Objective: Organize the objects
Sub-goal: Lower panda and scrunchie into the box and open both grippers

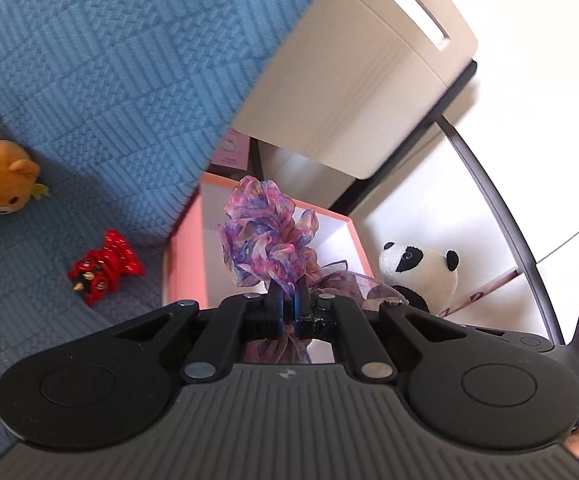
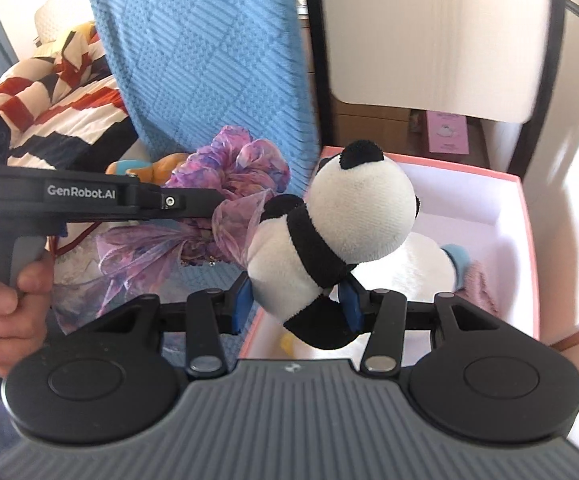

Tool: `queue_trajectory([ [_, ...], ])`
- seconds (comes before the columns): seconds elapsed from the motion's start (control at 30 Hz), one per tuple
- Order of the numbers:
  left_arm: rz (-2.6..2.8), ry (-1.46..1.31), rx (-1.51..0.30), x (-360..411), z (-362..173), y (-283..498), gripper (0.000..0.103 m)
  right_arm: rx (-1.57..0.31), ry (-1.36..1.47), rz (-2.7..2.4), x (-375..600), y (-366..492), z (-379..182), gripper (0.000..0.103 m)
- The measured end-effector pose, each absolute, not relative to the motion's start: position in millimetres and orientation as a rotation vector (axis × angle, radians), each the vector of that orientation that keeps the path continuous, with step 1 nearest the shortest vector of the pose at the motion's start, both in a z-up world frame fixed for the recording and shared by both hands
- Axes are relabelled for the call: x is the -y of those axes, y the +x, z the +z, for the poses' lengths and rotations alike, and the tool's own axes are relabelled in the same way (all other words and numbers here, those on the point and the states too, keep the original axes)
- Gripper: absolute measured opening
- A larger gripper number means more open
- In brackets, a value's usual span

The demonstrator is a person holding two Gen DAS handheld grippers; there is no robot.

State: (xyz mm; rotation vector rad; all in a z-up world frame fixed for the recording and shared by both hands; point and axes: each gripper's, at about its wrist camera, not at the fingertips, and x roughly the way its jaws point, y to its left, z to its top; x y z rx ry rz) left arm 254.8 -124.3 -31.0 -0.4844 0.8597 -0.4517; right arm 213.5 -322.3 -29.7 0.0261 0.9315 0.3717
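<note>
- The left tongs (image 1: 289,312) are pinched nearly closed on a purple-pink chiffon scrunchie (image 1: 267,236), whose ruffles bunch up above the blue pads; it hangs over the near-left part of the pink box (image 1: 181,264).
- The right tongs (image 2: 295,304) are part-open only as wide as the body of the panda plush (image 2: 329,240) they clamp; the panda is held over the box's near-left corner, head up and away from the camera.
- The two carried things sit just beside each other, the chiffon brushing the panda's side in the right wrist view.
- Inside the box already lie a white plush thing with a light-blue bit (image 2: 429,264), something mauve and fuzzy (image 2: 479,284), and a yellow scrap under the panda, so the sorting looks partly done.
- Left out on the blue quilted cover (image 1: 89,80): a brown bear plush (image 1: 1,178) and a red toy (image 1: 103,266), well apart from the box.
- My judgement: both held items need lowering and releasing into the box, then those two fetched.
</note>
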Motion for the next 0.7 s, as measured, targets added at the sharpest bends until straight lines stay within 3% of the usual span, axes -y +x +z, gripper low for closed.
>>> queue_trajectory([
  [0.7,-0.628,-0.351,-1.045,261,-89,272,0.006,-0.961,-0.030,0.189,426,202,-99,0.049],
])
